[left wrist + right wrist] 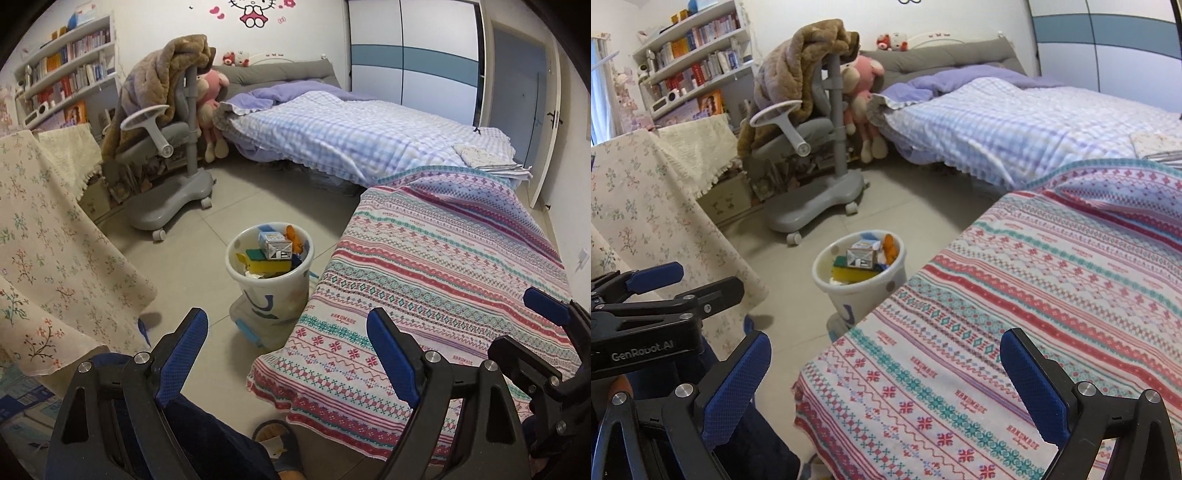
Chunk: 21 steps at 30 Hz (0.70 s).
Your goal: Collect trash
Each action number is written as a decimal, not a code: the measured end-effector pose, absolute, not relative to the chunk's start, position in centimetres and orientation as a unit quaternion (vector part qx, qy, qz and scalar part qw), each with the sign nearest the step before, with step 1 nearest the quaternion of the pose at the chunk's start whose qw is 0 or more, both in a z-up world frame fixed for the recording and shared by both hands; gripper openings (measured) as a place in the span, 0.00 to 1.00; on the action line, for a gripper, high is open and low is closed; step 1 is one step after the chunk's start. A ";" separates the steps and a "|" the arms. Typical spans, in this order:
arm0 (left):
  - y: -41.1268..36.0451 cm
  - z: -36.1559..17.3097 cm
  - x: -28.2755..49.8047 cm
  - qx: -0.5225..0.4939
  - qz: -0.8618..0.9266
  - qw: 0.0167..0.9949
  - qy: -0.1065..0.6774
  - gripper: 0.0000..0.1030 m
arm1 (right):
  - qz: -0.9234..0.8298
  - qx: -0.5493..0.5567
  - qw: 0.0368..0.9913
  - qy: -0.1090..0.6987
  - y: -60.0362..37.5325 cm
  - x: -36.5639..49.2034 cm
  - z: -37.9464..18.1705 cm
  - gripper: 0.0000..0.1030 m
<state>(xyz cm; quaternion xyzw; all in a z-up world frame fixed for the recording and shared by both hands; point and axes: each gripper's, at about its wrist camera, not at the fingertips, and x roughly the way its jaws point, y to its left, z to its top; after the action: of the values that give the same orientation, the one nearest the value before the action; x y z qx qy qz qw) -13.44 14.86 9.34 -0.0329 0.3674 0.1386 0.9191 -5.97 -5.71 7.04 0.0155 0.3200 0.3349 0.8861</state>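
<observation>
White plastic, thin-walled and light by our reckoning, the trash bin (pixel 268 275) stands on the floor ahead of both hand-held grippers, just beside the edge of the patterned cloth (pixel 436 280) that covers the worktop. We judge it stiff enough to take by the rim, though smooth and likely to slip if pinched low on the wall; it seems to sit on a clear lidded box (pixel 255 325), so a sideways push could tip it. Inside, the small carton (pixel 277 248) looks light and crushable, best held across its flat faces, and the yellow-green sponge (pixel 258 260) beneath it is soft and springy.

Our left hand-held gripper (pixel 286 350) is spread wide and empty, as is the right hand-held gripper (pixel 886 384).

Only the left wrist view shows the box under the bin and a slippered foot (pixel 279 448); the right wrist view hides the bin's base behind the cloth.
</observation>
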 end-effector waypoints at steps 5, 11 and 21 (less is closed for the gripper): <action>14.4 9.5 -13.6 -0.026 0.143 0.920 0.364 0.87 | 0.336 0.014 0.886 0.318 -5.6 -6.1 7.0 1.00; 14.3 9.6 -13.6 -0.024 0.151 0.919 0.364 0.87 | 0.337 0.014 0.887 0.315 -5.5 -6.2 7.0 1.00; 14.4 9.4 -13.5 -0.019 0.153 0.917 0.368 0.87 | 0.339 0.014 0.888 0.311 -5.5 -6.2 7.1 1.00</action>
<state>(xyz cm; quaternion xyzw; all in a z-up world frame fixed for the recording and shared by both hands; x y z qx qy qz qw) -13.50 14.41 9.44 -0.0193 0.3682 0.1531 0.9168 -6.19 -5.51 7.09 0.0138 0.3112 0.3391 0.8877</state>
